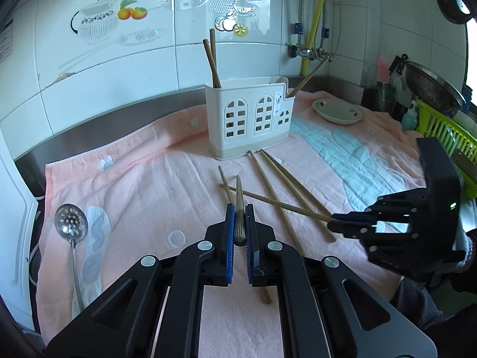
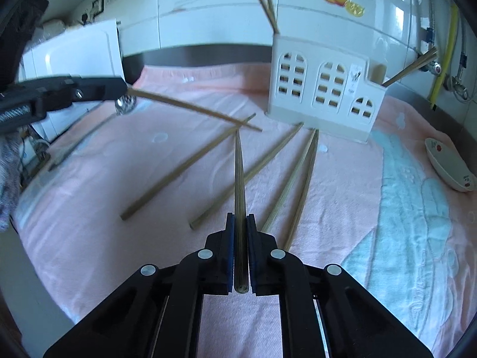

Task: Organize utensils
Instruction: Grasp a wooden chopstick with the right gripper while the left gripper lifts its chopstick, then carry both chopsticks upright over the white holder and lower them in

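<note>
Chopsticks [image 1: 239,205] [image 2: 240,197] lengthwise, tips toward the holder [image 1: 249,116], one clamped in each closed gripper [image 1: 239,223] [image 2: 240,232].

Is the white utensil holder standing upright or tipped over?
Upright. The white utensil holder stands on its base on the pink towel, with chopsticks sticking up from its top.

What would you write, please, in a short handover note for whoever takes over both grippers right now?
Left gripper: shut on one chopstick, held off the towel.
Right gripper: shut on another chopstick.
White utensil holder stands at the back of the pink towel.
Done: two chopsticks in its left compartment, at least one in its right one.
Left: drop in both held sticks, then the loose chopsticks lying on the towel. The slotted spoon at the left edge also waits.
</note>
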Tool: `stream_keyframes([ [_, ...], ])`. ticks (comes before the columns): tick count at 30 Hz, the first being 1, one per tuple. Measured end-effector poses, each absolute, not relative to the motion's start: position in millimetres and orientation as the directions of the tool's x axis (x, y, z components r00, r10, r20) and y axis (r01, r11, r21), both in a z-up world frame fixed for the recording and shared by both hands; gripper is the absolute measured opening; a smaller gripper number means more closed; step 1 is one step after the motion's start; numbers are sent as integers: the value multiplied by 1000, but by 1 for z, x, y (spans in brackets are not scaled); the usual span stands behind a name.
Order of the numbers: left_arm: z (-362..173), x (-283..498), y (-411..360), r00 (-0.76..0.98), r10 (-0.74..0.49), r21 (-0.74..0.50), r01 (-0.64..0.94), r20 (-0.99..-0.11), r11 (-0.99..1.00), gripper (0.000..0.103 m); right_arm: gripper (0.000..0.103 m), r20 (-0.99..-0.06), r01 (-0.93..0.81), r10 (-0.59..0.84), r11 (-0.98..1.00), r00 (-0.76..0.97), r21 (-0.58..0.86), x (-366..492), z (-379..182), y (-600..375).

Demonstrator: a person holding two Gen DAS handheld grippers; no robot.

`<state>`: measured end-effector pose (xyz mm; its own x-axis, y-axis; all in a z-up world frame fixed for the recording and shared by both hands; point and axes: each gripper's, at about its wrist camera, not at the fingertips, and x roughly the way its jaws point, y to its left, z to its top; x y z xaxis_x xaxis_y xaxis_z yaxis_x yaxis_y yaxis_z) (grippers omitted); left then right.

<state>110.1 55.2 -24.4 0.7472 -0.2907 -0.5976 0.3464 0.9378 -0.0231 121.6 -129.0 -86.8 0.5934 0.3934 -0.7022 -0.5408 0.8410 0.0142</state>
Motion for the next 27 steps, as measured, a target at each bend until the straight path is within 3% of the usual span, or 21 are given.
stream_keyframes([
  [12,-2,110,42,764,-314,-52,347,-564,937,5,7,-563,-550,503,829,655,101,109,-6,-154],
  [27,37,123,19,783,-309,-47,338,-540,940,5,7,-561,-554,539,816,629,164,151,61,-184],
])
